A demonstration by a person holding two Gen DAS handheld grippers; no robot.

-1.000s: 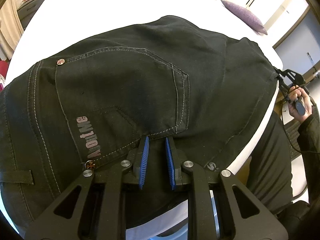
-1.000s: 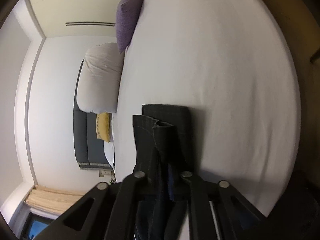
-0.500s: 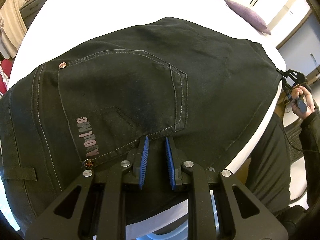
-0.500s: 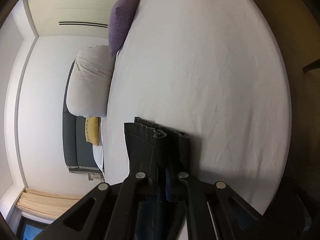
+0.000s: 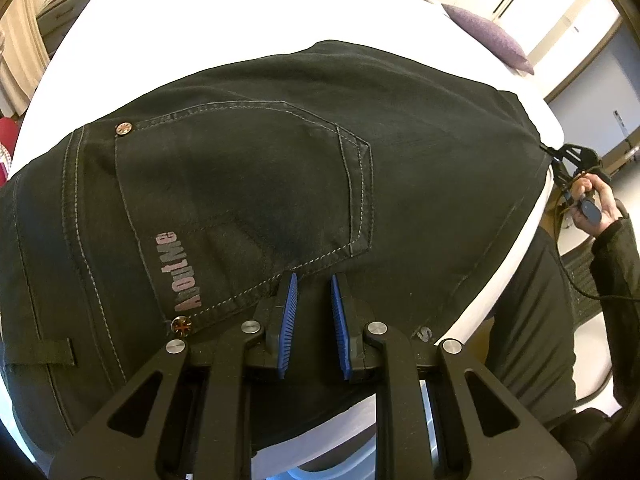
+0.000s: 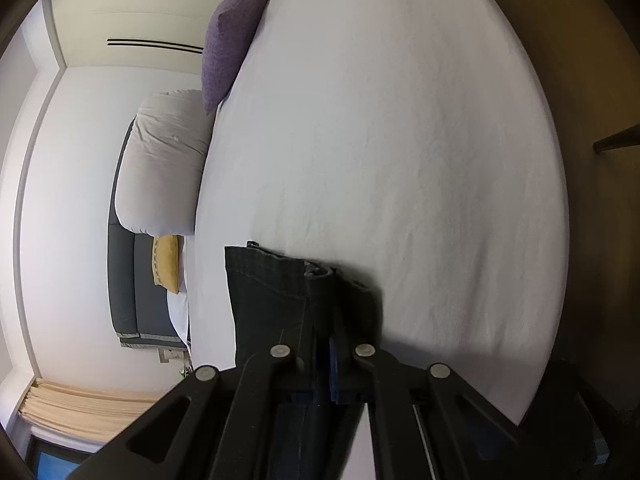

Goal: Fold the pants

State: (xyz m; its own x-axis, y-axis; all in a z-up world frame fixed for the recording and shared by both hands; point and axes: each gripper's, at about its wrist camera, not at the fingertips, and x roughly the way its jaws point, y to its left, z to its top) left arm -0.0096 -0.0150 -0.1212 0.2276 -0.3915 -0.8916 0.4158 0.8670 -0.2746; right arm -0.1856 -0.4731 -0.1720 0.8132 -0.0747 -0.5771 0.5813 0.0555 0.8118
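Observation:
Black jeans [image 5: 280, 160] lie flat on the white bed [image 5: 200, 20], back pocket up. My left gripper [image 5: 313, 280] hovers over the seat just below the pocket's lower seam. Its blue pads [image 5: 289, 304] stand a narrow gap apart, with no fabric pinched between them. At the right edge of the bed, a hand [image 5: 596, 200] holds my right gripper [image 5: 560, 156] at the end of the legs. In the right wrist view that gripper [image 6: 325, 344] is shut on the stacked leg hems [image 6: 272, 280], which stick out past the fingers above the sheet [image 6: 400, 160].
A purple pillow [image 6: 232, 36] and a white pillow [image 6: 164, 160] lie at the head of the bed, with a yellow cushion [image 6: 168, 260] beside them. The person's dark-trousered legs [image 5: 528, 320] stand against the bed's near right edge. A drawer unit [image 5: 60, 20] stands far left.
The right gripper's jaws have closed tight on the leg hems and the gripper has tilted. The left gripper has kept its place and gap.

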